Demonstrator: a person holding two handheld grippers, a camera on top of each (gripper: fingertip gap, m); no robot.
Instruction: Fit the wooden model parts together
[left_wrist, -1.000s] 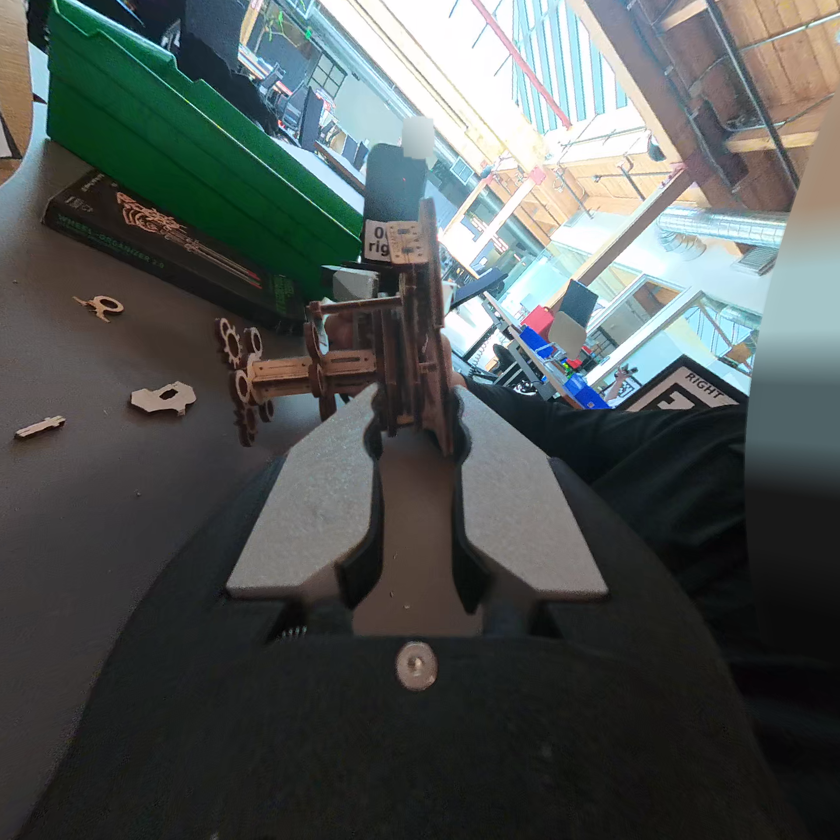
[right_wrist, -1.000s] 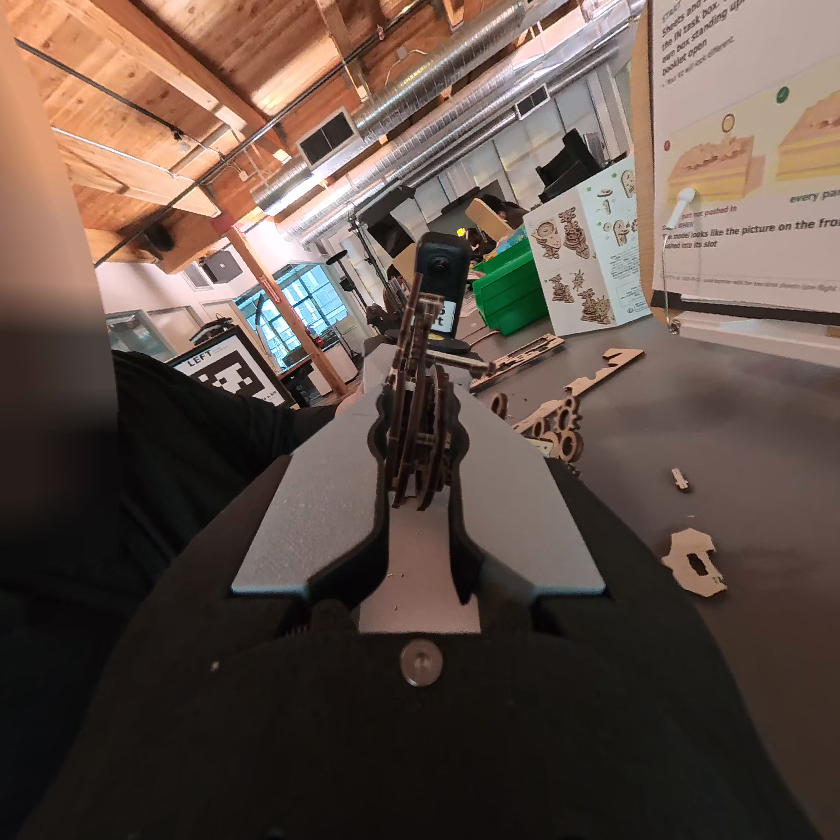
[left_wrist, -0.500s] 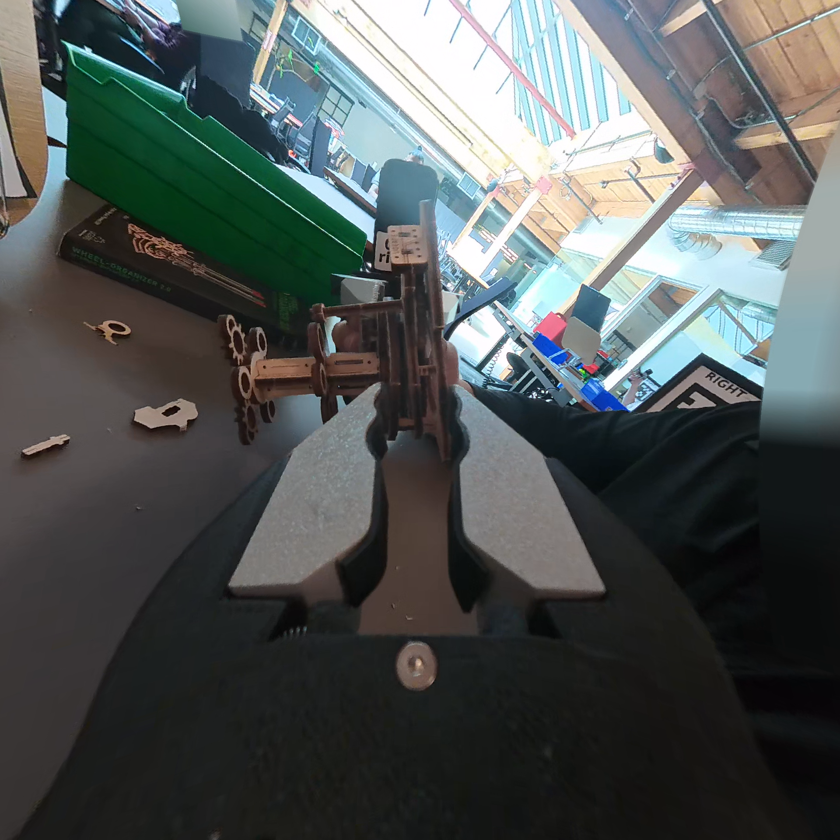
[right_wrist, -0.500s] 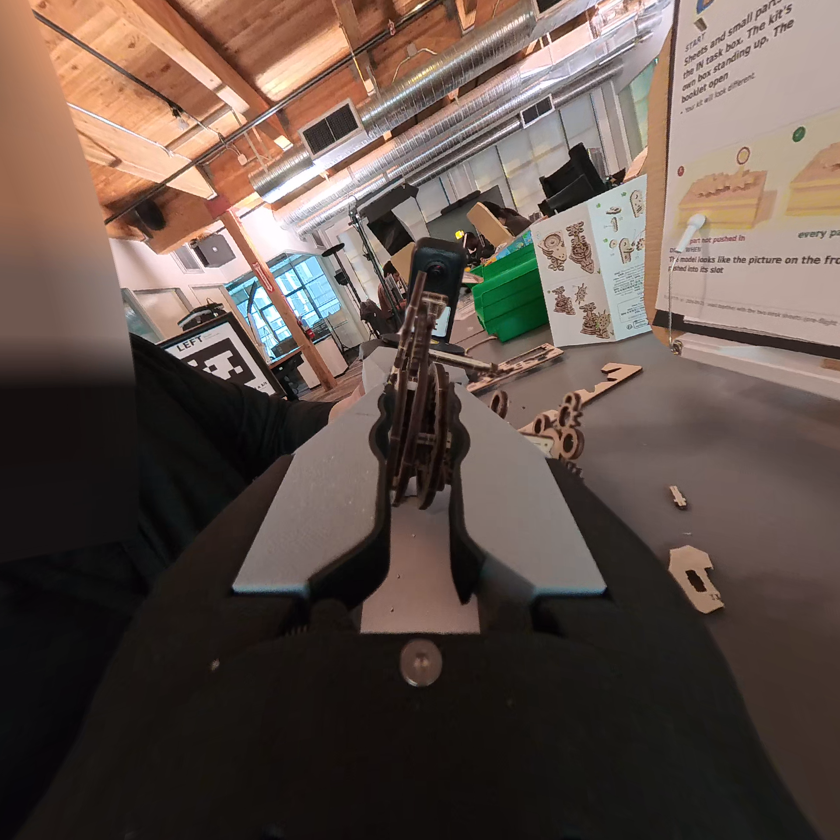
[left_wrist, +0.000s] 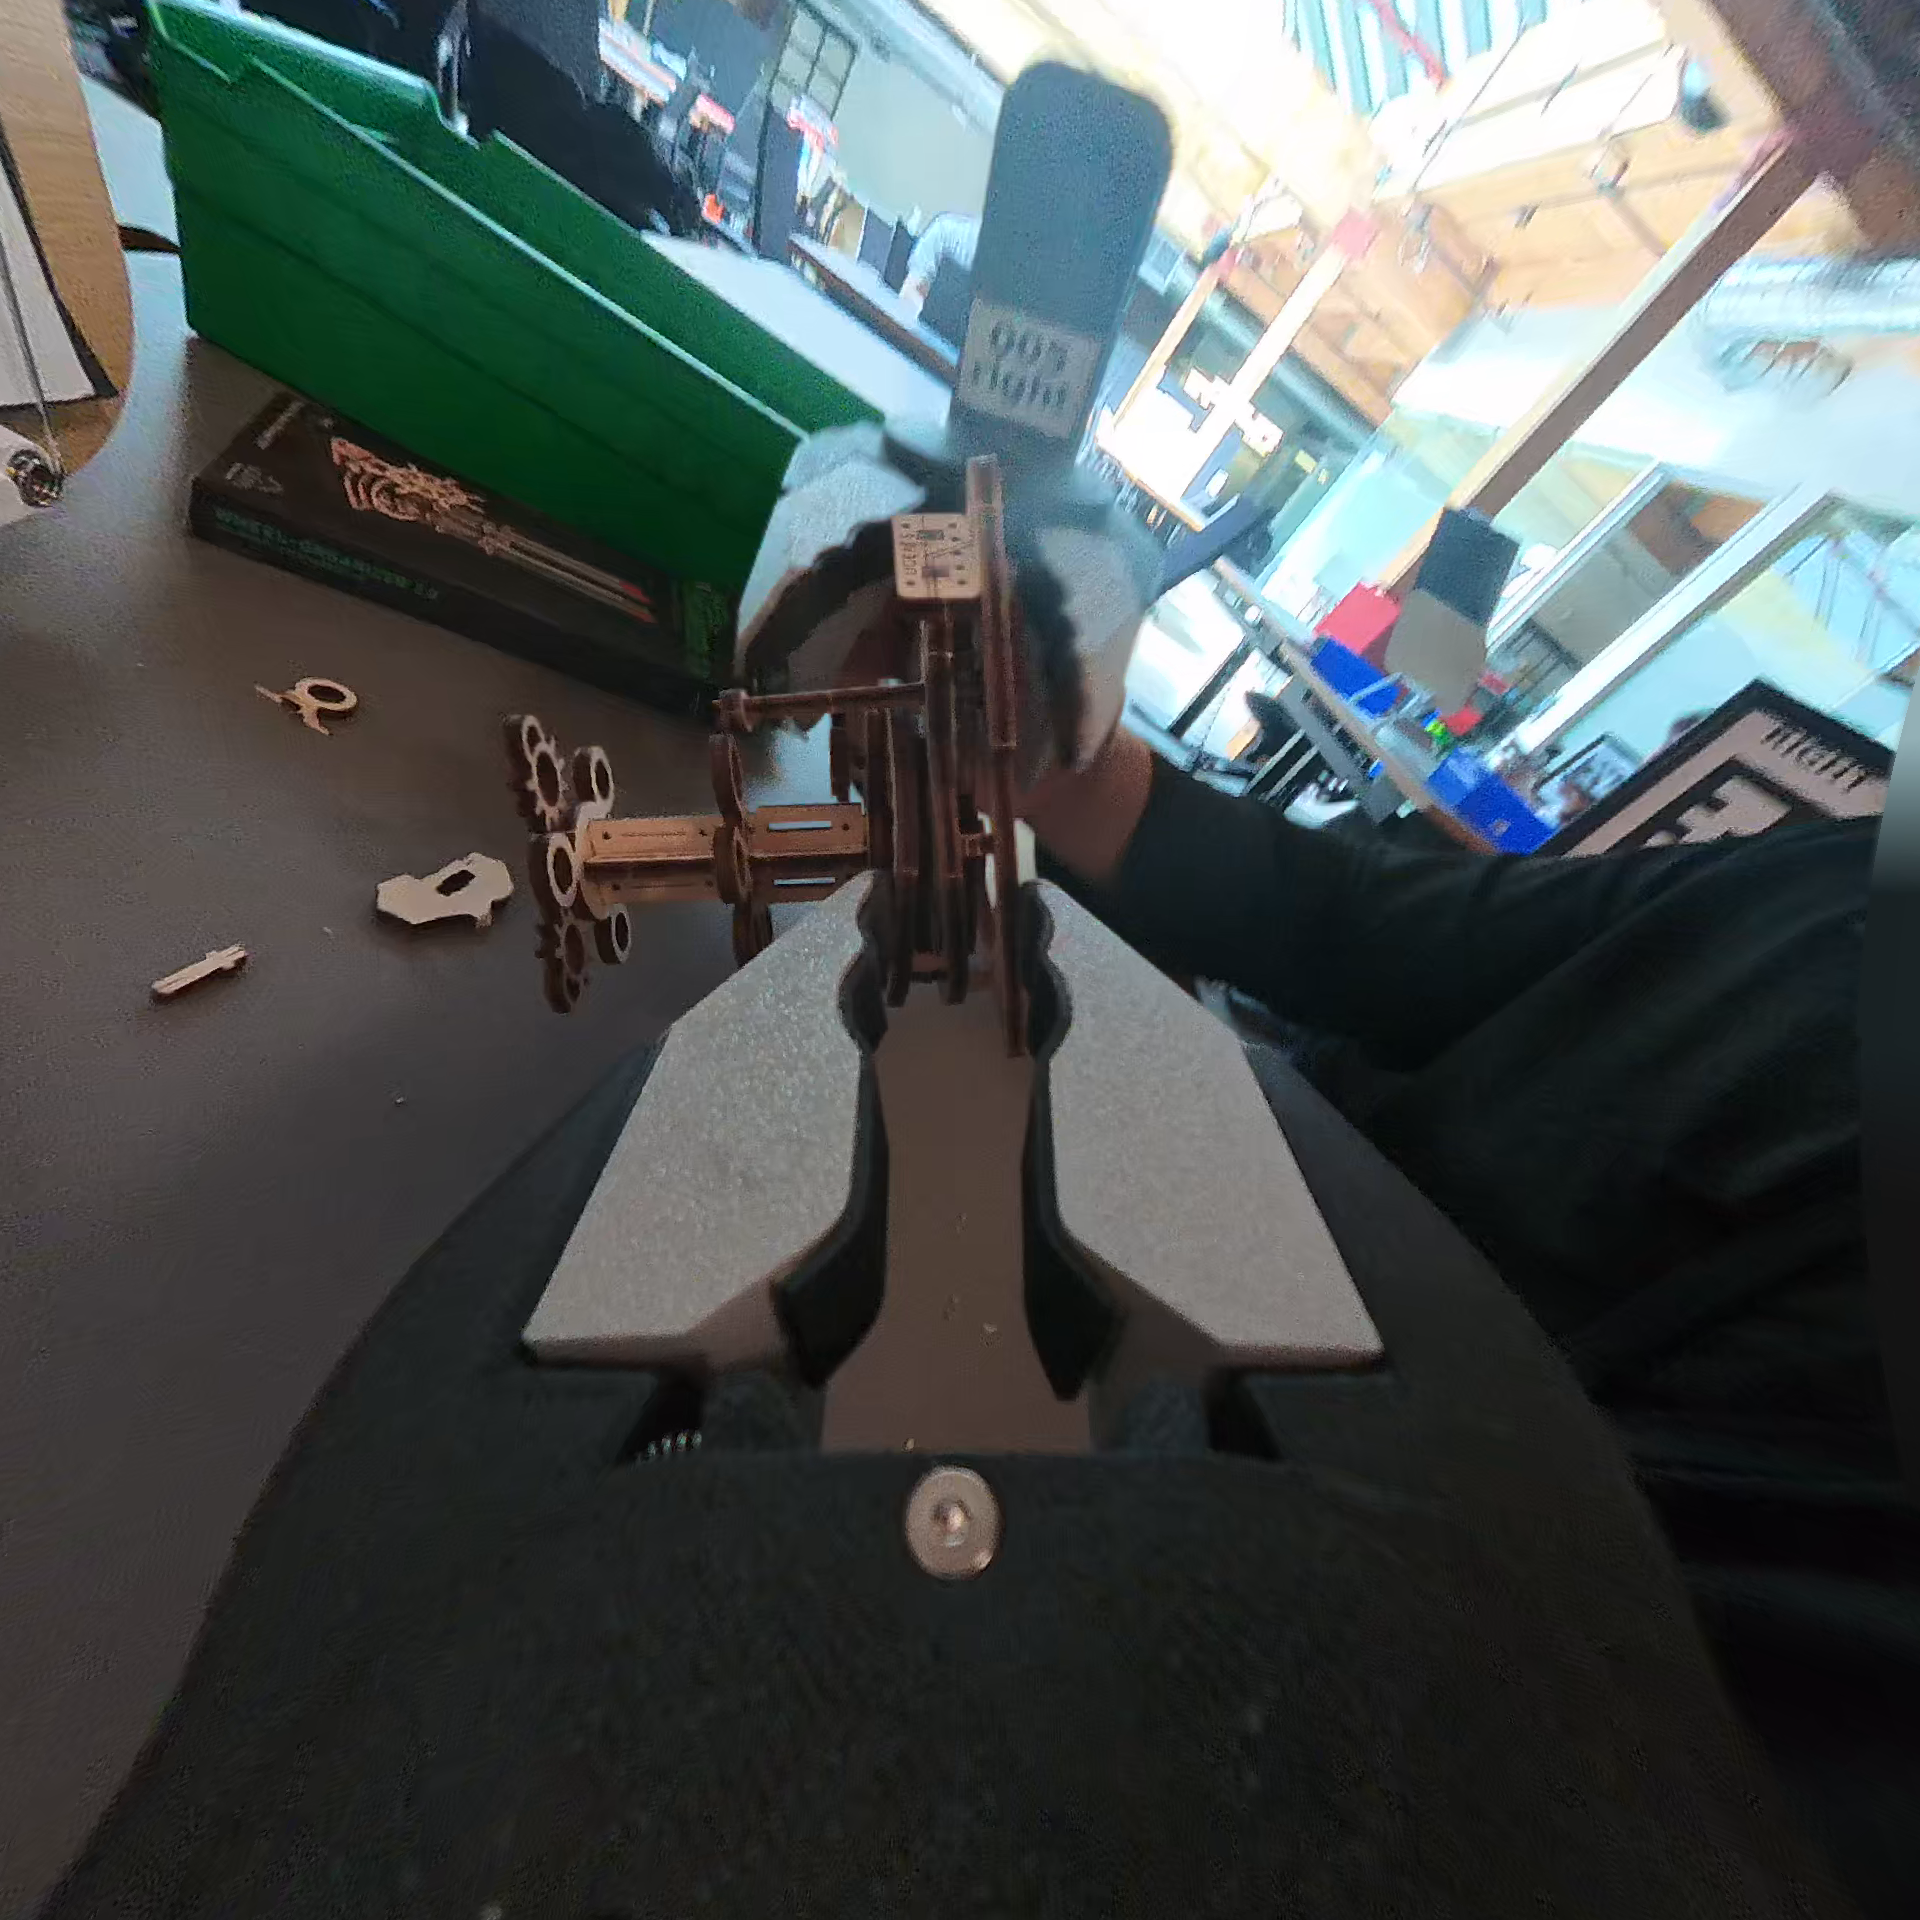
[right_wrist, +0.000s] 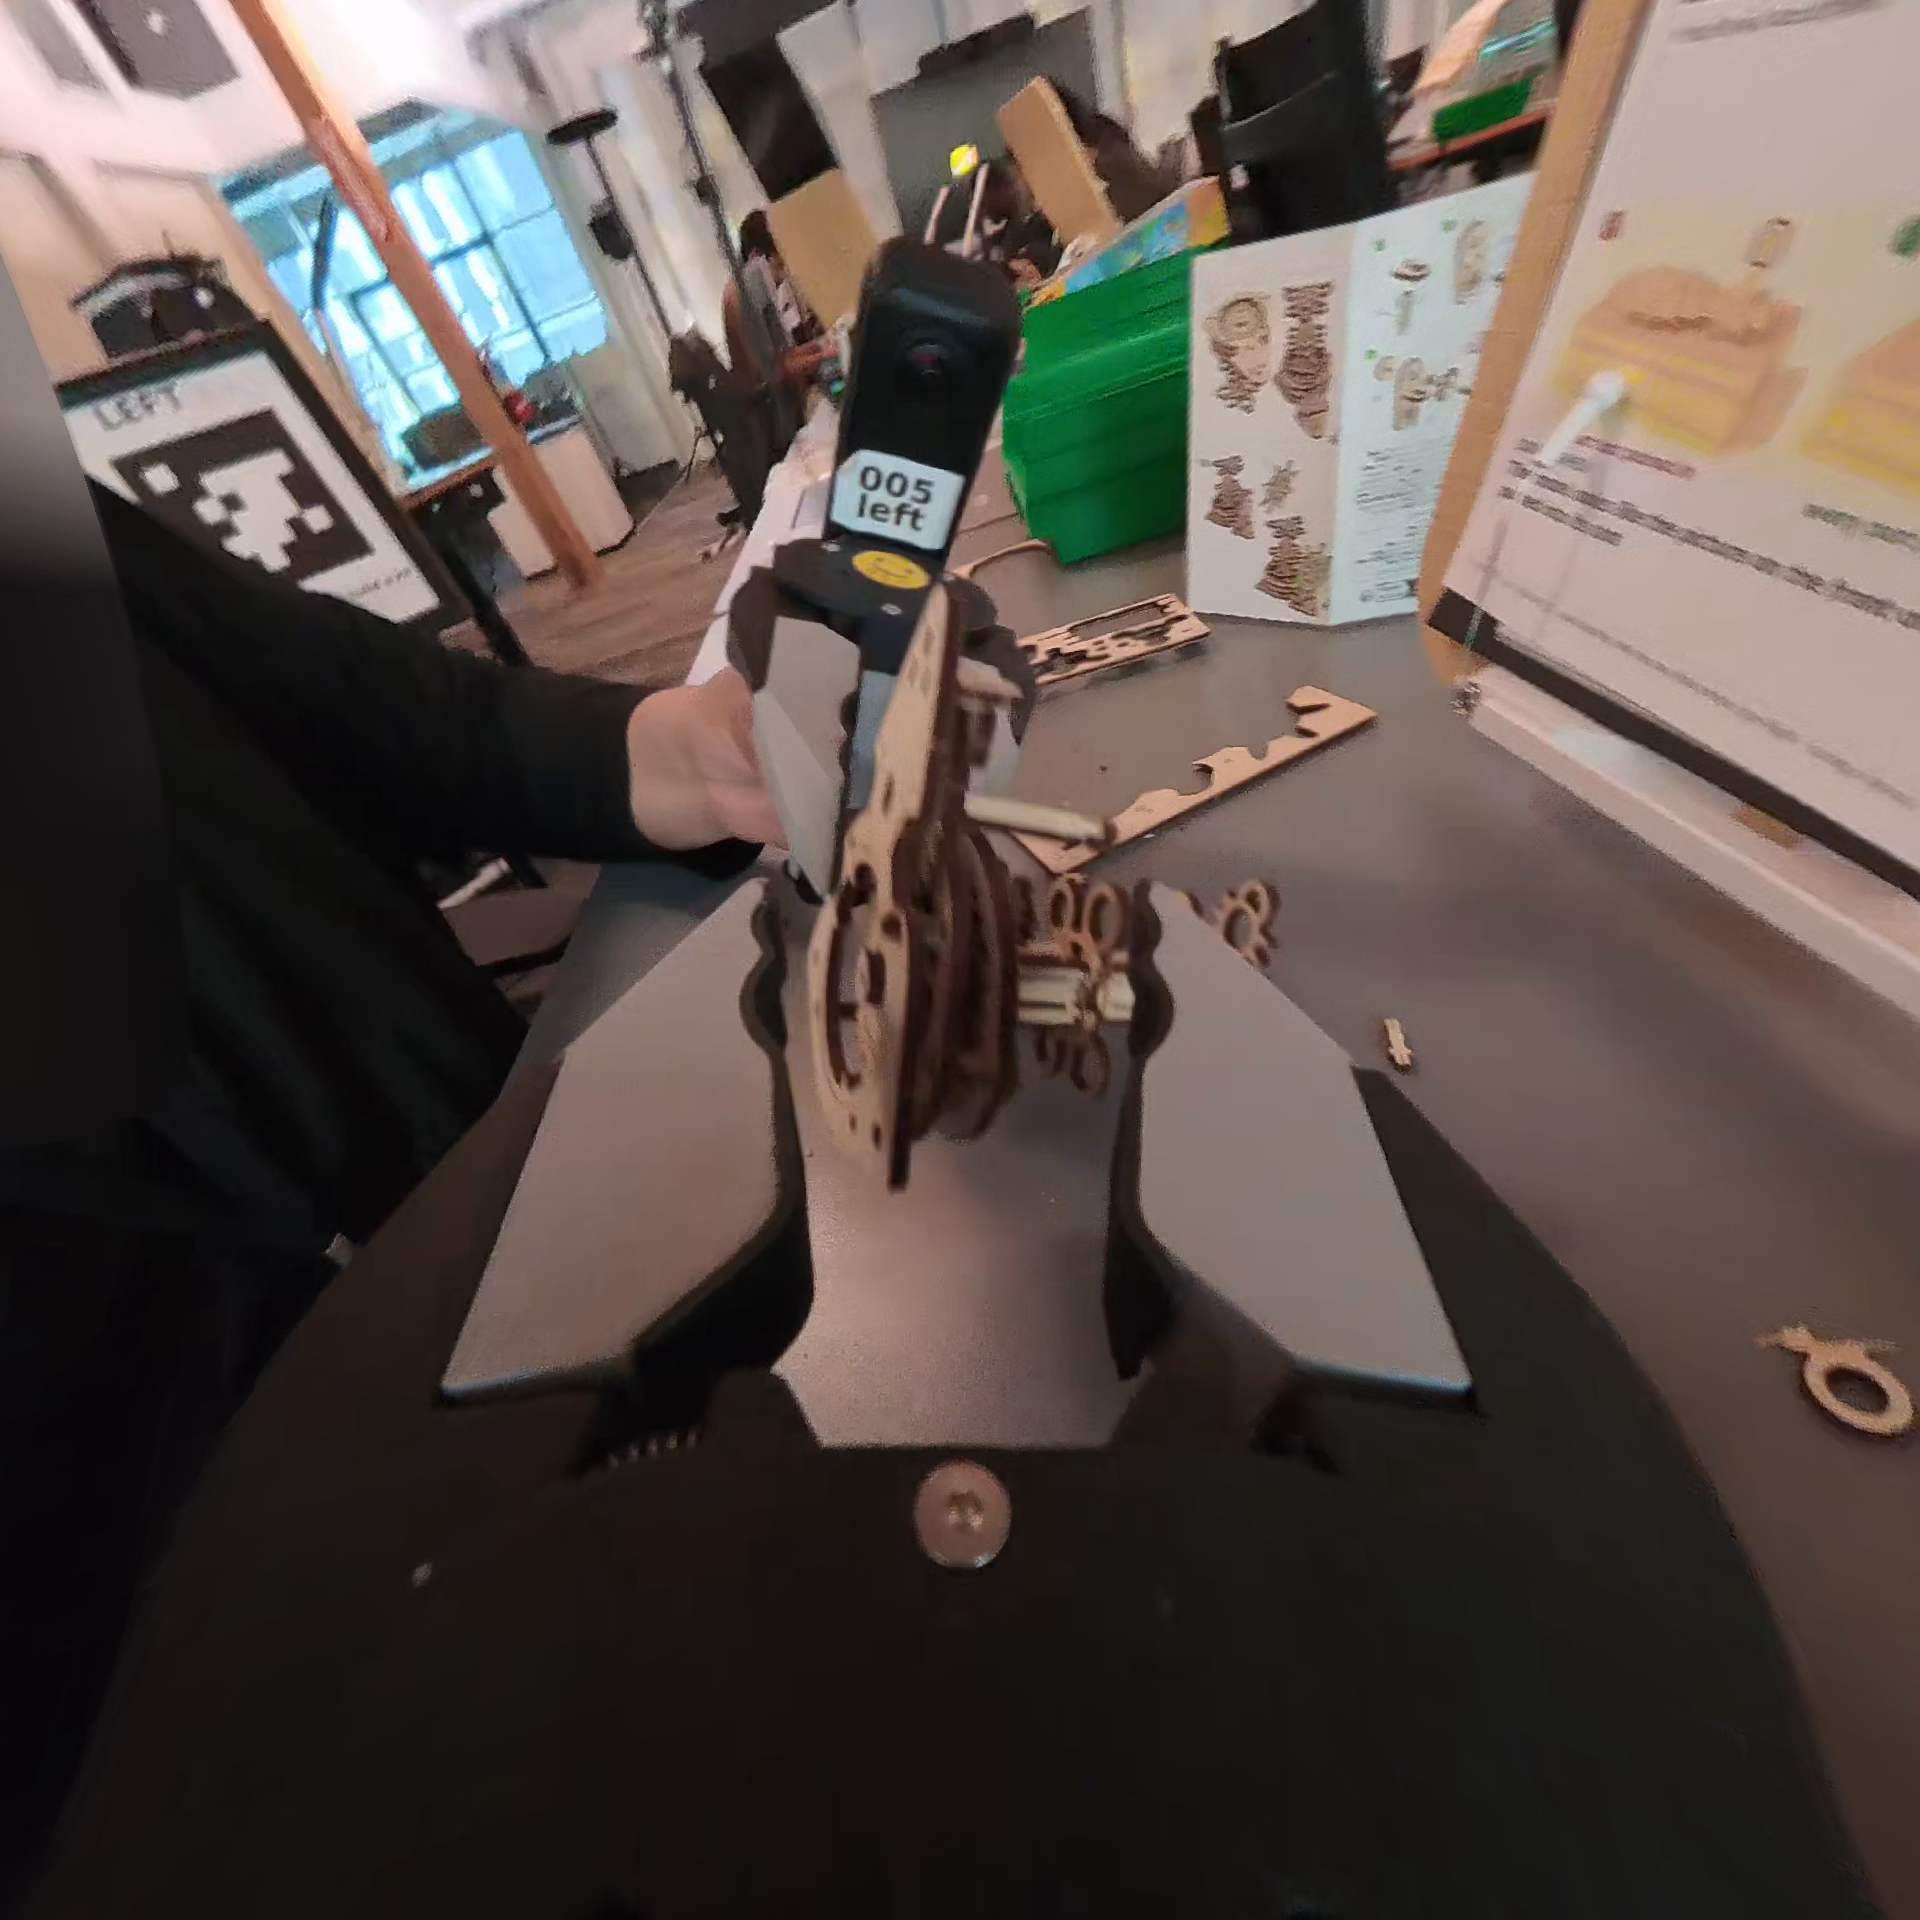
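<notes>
Now the left tongs (left_wrist: 951, 935) are clamped on the wooden model (left_wrist: 935, 810), held above the table (left_wrist: 208, 1143). Right tongs (right_wrist: 951, 997) gape around it, untouching. Best re-grip squarely on flat plates, sparing the gears.

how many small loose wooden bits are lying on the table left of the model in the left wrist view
3. A ring-shaped piece lies farthest back near the black box, a flat slotted piece lies beside the model's gears, and a thin stick is nearest. The gripper body may hide more.
</notes>
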